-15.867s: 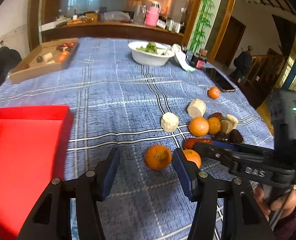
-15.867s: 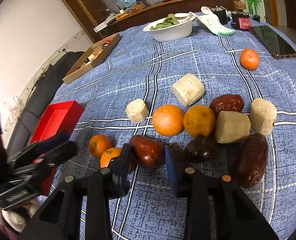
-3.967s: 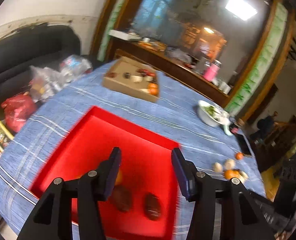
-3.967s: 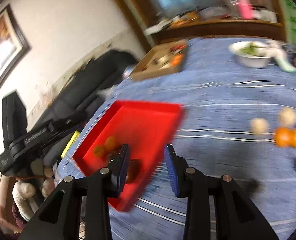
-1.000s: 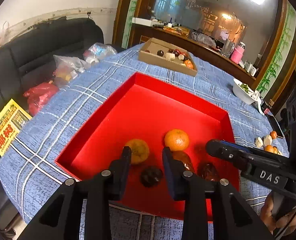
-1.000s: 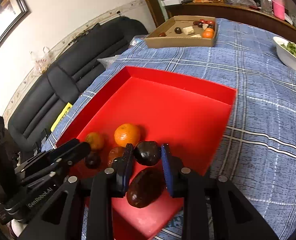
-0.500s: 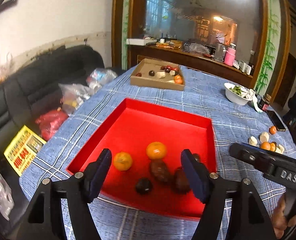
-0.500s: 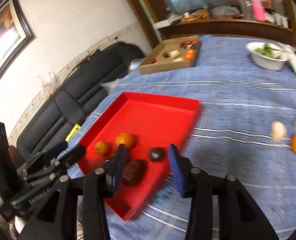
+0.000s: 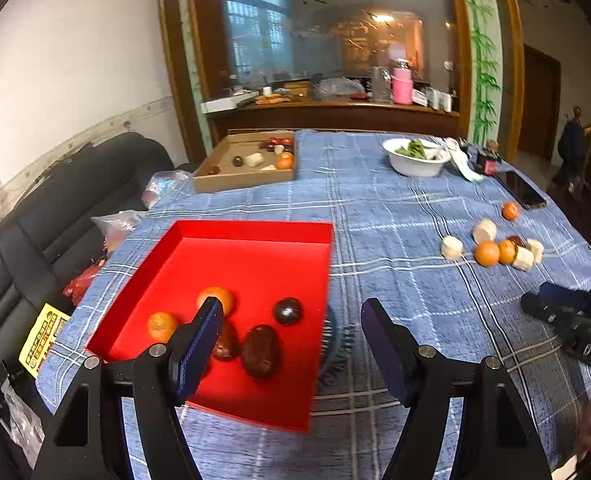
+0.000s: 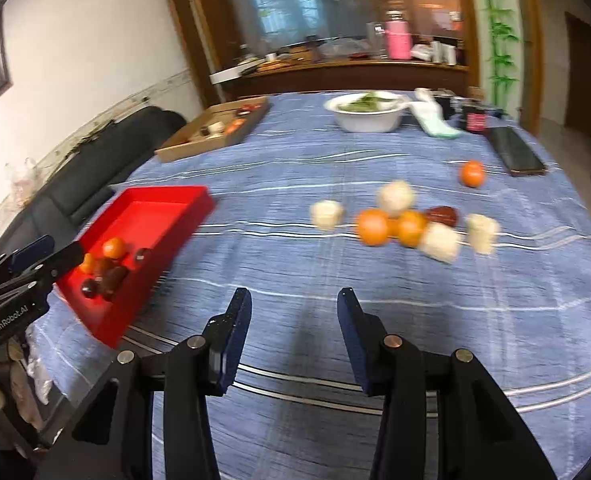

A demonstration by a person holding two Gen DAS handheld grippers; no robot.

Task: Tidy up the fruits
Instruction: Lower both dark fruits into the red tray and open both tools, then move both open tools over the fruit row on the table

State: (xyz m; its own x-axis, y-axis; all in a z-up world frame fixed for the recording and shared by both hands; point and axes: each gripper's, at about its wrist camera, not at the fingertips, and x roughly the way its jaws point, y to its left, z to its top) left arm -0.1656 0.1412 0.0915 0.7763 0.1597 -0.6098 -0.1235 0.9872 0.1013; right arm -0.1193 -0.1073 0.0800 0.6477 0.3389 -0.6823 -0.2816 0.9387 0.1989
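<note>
Both grippers are empty. The left gripper [image 9: 287, 340] stands wide apart over the near right corner of the red tray [image 9: 255, 230], nothing between its pads. The right gripper [image 10: 293, 340] has its jaws parted over bare blue cloth [image 10: 295, 168], also holding nothing.

In the tray, at about 7 o'clock of the table in the right view, lie two oranges [image 9: 219, 296] and three dark fruits [image 9: 260, 350]. The fruit not yet sorted sits in a cluster [image 10: 403, 220] at 1 o'clock of the right gripper: oranges, pale chunks and one dark fruit, touching one another, with a lone orange [image 10: 472, 173] beyond, near a phone [image 10: 515, 152].

The risk, as I judge it, lies in that tight cluster. Closing on one orange could nudge its neighbours, and round fruit may roll toward the table edge at 3 o'clock. The right view is smeared, so a hurried reach could straddle two pieces or clip a pale chunk.
</note>
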